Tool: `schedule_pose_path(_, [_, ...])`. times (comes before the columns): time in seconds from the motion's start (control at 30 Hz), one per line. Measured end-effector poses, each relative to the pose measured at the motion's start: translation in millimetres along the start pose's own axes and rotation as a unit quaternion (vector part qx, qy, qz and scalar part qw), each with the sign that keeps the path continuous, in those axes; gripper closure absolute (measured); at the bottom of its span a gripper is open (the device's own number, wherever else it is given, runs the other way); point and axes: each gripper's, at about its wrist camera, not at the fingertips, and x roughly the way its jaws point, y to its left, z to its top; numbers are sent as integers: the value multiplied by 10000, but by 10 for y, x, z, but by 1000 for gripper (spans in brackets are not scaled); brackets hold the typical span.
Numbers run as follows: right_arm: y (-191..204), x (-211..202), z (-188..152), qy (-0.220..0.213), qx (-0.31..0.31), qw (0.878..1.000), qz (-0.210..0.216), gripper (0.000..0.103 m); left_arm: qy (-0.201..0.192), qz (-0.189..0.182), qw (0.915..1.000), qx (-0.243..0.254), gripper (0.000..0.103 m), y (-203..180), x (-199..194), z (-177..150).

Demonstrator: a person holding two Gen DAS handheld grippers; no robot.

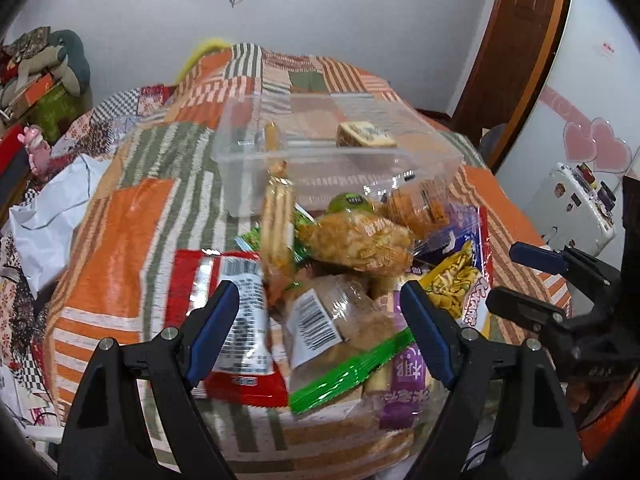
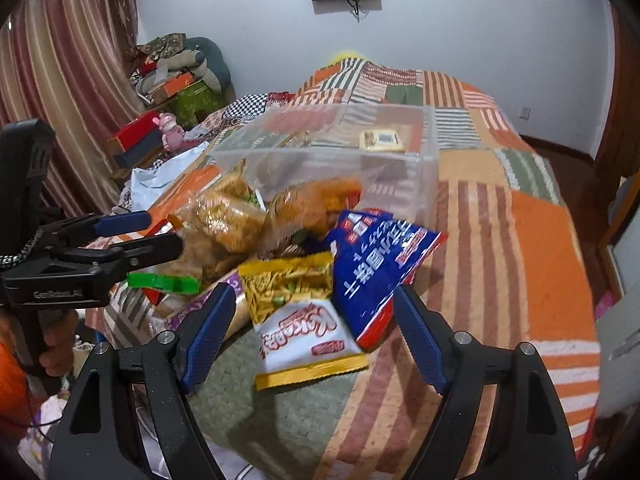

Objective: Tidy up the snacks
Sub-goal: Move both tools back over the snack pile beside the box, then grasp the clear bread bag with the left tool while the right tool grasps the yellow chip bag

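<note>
Bed (image 2: 520, 240): patchwork quilt in orange, green and striped squares; carries everything. Open quilt to my right of the pile, little room on the left where a white bag lies.

Clear plastic bin (image 1: 340, 160): beyond the pile, long axis across my view, near wall touching the heap. Holds one small tan packet (image 1: 366, 135) and little else.

Snack pile (image 1: 344, 264): between both grippers and the bin, packets overlapping. Red packet (image 1: 236, 320) at left edge, blue packet (image 2: 380, 264) at right edge, leaning.

Yellow-and-white stick-snack packet (image 2: 304, 320): long axis pointing away from me, toward the bin.

Right gripper (image 2: 316, 336): wide open, empty, straddling the stick-snack packet; I judge it nearer a pick.

Left gripper (image 1: 320, 332): wide open, empty, over a barcoded clear packet (image 1: 336, 320).
</note>
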Motion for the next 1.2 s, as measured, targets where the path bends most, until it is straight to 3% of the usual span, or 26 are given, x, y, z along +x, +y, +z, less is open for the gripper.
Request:
schedule_pose_path(0.13, [17, -9, -46, -4, 9, 10000, 64, 26, 54, 83, 9999, -40, 20, 28, 85, -59])
schedule_pose_path(0.33, [48, 32, -57, 89, 7, 9996, 261, 38, -3, 24, 9996, -264, 20, 137, 33, -204])
schedule_pose_path(0.53, [47, 152, -107, 313, 46, 9989, 334, 38, 47, -164, 9993, -342, 20, 200, -4, -288])
schedule_pose_path(0.67, [38, 191, -135, 387, 98, 9986, 343, 38, 158, -412, 9986, -287, 30, 158, 33, -291])
schedule_pose_path(0.93, [23, 265, -163, 484, 141, 9981, 357, 40, 330, -496, 9979, -270, 31, 81, 196, -280])
schedule_pose_path(1.2, [4, 246, -155, 413, 197, 9983, 363, 53, 238, -531, 9977, -333, 35, 67, 239, -294])
